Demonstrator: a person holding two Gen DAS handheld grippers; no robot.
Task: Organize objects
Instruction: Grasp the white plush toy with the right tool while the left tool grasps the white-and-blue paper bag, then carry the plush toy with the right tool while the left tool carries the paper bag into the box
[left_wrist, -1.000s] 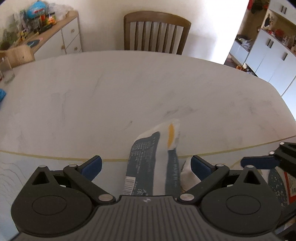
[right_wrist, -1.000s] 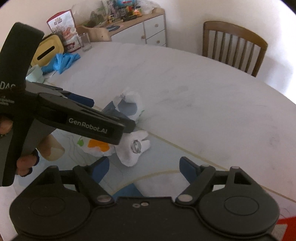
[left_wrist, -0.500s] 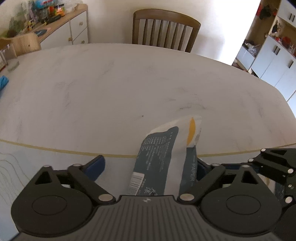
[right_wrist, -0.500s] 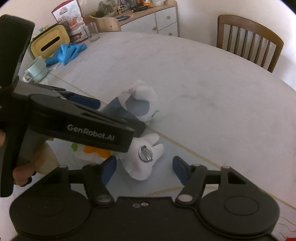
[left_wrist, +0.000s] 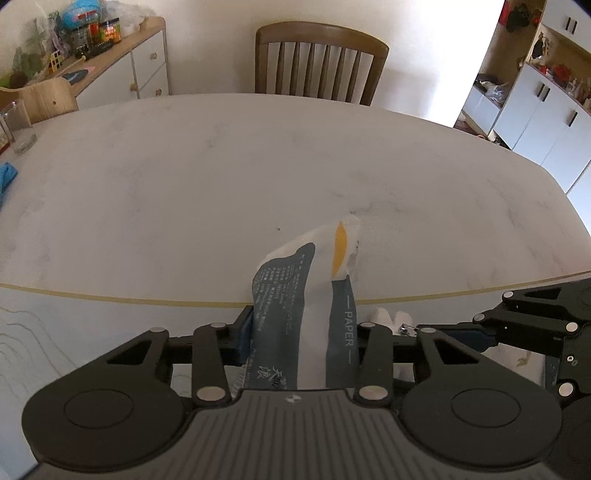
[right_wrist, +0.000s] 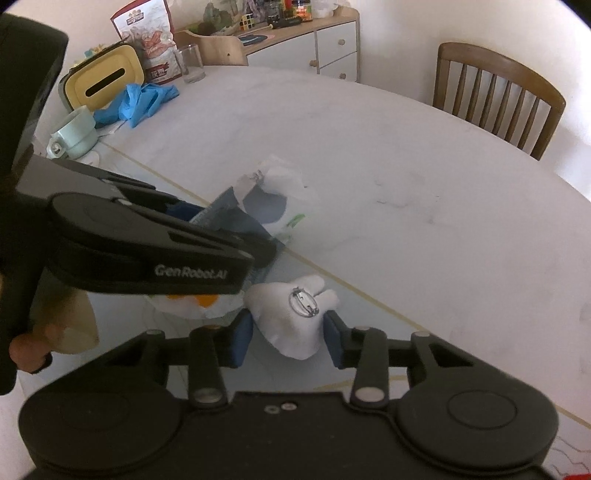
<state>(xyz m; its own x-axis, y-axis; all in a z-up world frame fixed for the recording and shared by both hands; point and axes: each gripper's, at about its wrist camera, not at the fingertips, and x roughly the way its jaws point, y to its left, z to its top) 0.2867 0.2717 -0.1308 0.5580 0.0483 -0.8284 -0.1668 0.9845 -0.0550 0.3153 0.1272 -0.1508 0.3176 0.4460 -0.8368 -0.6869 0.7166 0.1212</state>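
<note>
A soft tissue pack (left_wrist: 295, 317), dark blue and white with an orange mark, stands between the fingers of my left gripper (left_wrist: 303, 328). Its jaws are closing and the left pad (left_wrist: 244, 332) presses the pack's side; the other pad is hidden behind the pack. In the right wrist view the pack (right_wrist: 258, 206) sticks out past the left gripper (right_wrist: 225, 229). My right gripper (right_wrist: 288, 334) is closing on a white plush badge (right_wrist: 295, 332) with a metal pin on its back. Both blue pads touch its sides. The badge lies on the pale mat (right_wrist: 369, 332).
A wooden chair (left_wrist: 321, 62) stands at the table's far edge and a cluttered sideboard (left_wrist: 110, 70) at the back left. A glass (right_wrist: 190, 64), blue gloves (right_wrist: 140, 101), a yellow box (right_wrist: 103, 83) and a mint cup (right_wrist: 75, 133) sit far left. A hand (right_wrist: 29, 350) holds the left gripper.
Both pairs of jaws have closed in: the left onto the tissue pack, the right onto the white badge. The right gripper has also moved nearer the badge.
</note>
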